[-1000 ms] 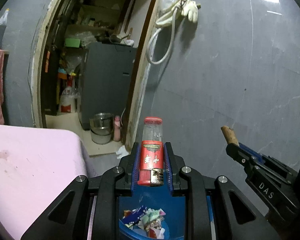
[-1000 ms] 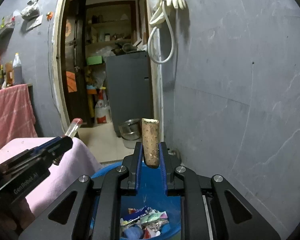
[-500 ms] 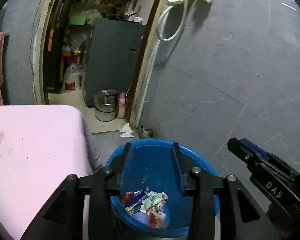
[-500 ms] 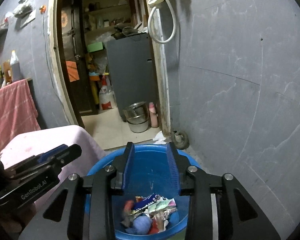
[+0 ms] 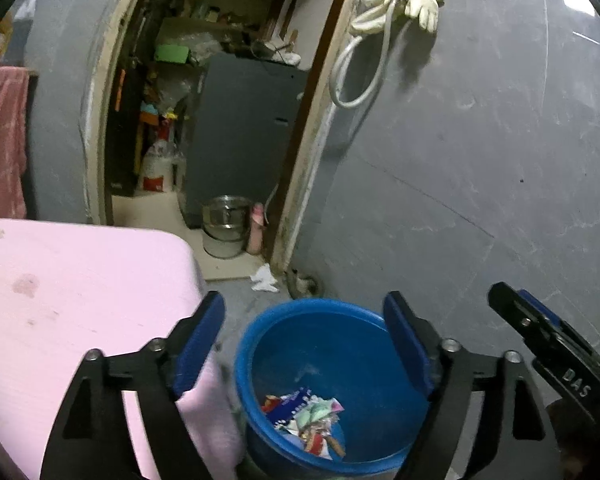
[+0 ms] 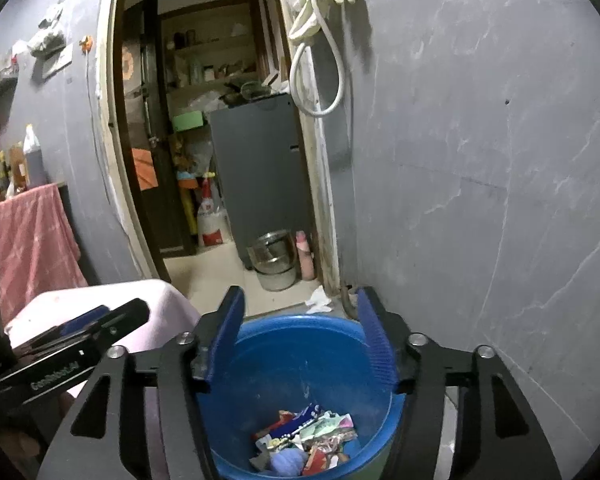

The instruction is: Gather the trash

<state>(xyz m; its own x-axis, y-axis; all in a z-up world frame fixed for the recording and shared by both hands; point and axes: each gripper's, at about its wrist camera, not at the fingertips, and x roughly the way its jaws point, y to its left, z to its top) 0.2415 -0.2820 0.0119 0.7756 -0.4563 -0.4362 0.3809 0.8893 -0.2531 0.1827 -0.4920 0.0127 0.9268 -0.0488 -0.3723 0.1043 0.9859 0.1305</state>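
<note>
A blue bin (image 5: 284,316) stands on the floor below both grippers, with mixed trash (image 5: 312,420) of wrappers and paper scraps at its bottom. It also shows in the right wrist view (image 6: 292,324), with its trash (image 6: 308,440). My left gripper (image 5: 304,328) is wide open and empty above the bin's rim. My right gripper (image 6: 300,320) is open and empty above the bin. The right gripper shows at the right edge of the left wrist view (image 5: 540,340). The left gripper shows at the left of the right wrist view (image 6: 80,340).
A pink-covered table (image 5: 60,300) sits left of the bin. The grey wall (image 5: 480,160) is close on the right, with a hose and glove (image 5: 380,20) hung on it. A doorway (image 5: 220,120) ahead shows a steel pot (image 5: 224,224) and a crumpled white paper (image 5: 264,280) on the floor.
Both grippers opened. The red lighter left my left gripper and the cork left my right gripper; both fell from view. Both cameras tilted down toward the bin, and the jaws spread wider.
</note>
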